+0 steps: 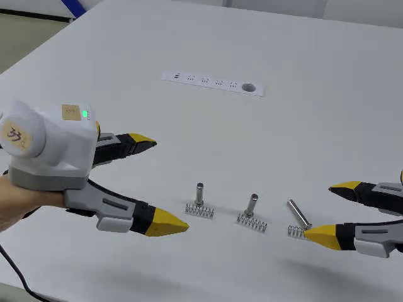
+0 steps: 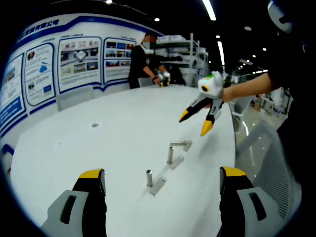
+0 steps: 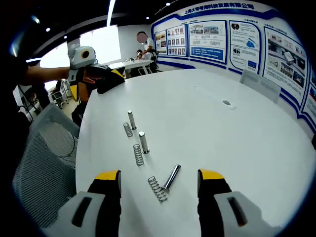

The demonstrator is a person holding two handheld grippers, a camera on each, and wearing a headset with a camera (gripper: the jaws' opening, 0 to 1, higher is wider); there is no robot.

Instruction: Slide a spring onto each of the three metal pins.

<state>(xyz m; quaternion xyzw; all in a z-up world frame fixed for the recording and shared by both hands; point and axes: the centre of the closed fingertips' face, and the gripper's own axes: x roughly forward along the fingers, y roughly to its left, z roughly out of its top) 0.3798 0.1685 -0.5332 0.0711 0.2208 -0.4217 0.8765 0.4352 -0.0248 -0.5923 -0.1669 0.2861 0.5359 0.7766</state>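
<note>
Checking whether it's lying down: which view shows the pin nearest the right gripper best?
The right gripper view: the pin lies flat, close up, ahead of the open jaws, a spring beside it. The head view shows it lying too, smaller; the left gripper view, small and distant.

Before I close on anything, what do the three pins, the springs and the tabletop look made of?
Pins: bare metal, probably steel; smooth silver-grey cylinders with bright highlights.
Springs: thin silver metal wire, wound in open coils.
Tabletop: smooth, evenly white, low sheen; perhaps laminate or coated board, but the look leaves that open.
</note>
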